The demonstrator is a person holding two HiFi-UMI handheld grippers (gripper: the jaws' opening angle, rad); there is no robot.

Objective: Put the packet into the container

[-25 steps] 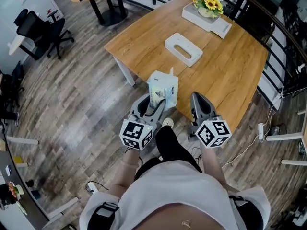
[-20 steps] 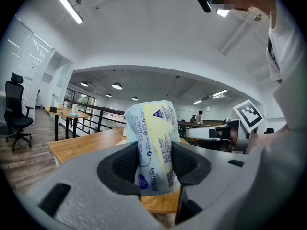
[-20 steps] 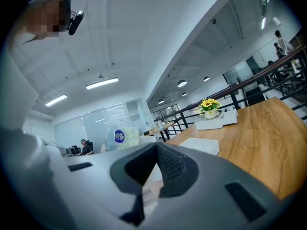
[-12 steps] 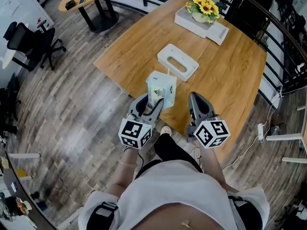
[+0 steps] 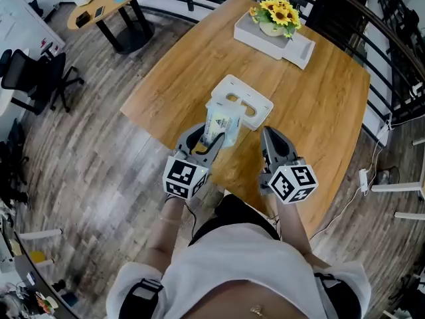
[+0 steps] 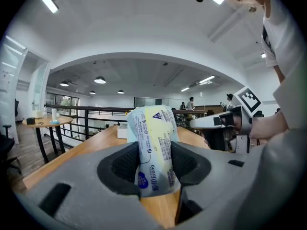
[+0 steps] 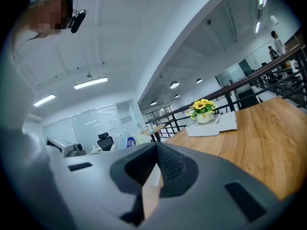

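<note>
Left gripper (image 5: 210, 141) and right gripper (image 5: 271, 135) grey, marker-cubed; white top (image 5: 232, 264), perhaps short-sleeved.

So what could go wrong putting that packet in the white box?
The packet stands tall above the jaws of the left gripper, pinched only low down, so it might tilt or slip. The container has small-looking top openings, so the packet may snag on the rim and land on the table instead.

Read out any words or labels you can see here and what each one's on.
"Strong": seems to read so, lengthwise on the packet held in the left tool.
Packet's other print: too small to read.
The marker cube on that tool: square patterns, no words.
</note>
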